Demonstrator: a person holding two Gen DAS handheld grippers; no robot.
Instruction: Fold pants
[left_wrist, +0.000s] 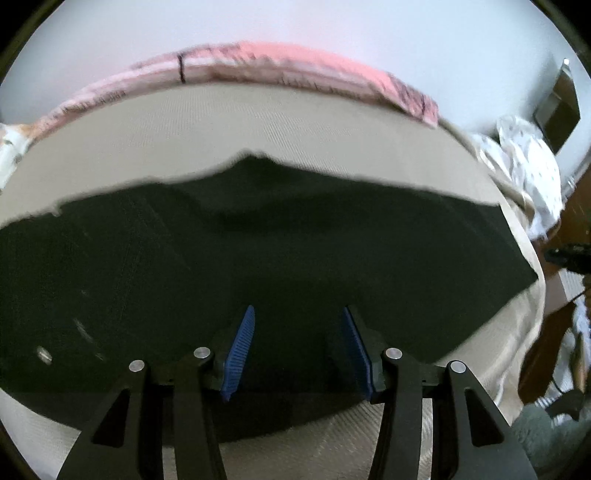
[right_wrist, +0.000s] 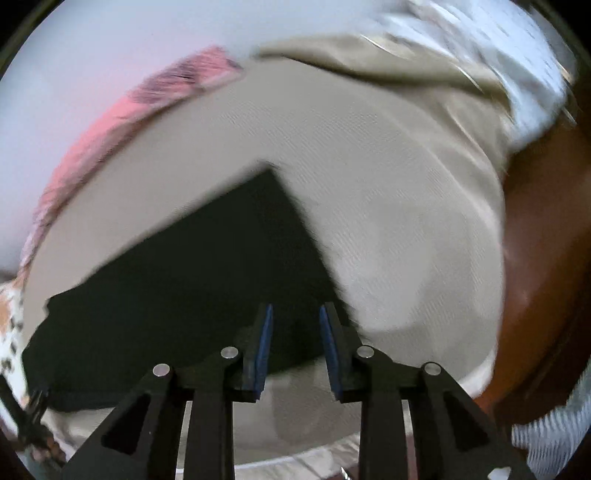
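Dark green-black pants (left_wrist: 258, 251) lie flat across a beige bed sheet (left_wrist: 184, 140). My left gripper (left_wrist: 298, 314) is open, its blue pads apart, hovering low over the near part of the pants. In the right wrist view the pants (right_wrist: 192, 280) show as a dark slab with a far corner near the middle. My right gripper (right_wrist: 296, 312) is open and empty over the pants' right edge, near their near corner. The view is motion-blurred.
A pink patterned blanket (left_wrist: 295, 62) lies along the bed's far edge by a pale wall. White printed bedding (left_wrist: 524, 162) is bunched at the right. Brown wooden furniture (right_wrist: 543, 240) stands to the right of the bed. Beige sheet (right_wrist: 399, 206) lies right of the pants.
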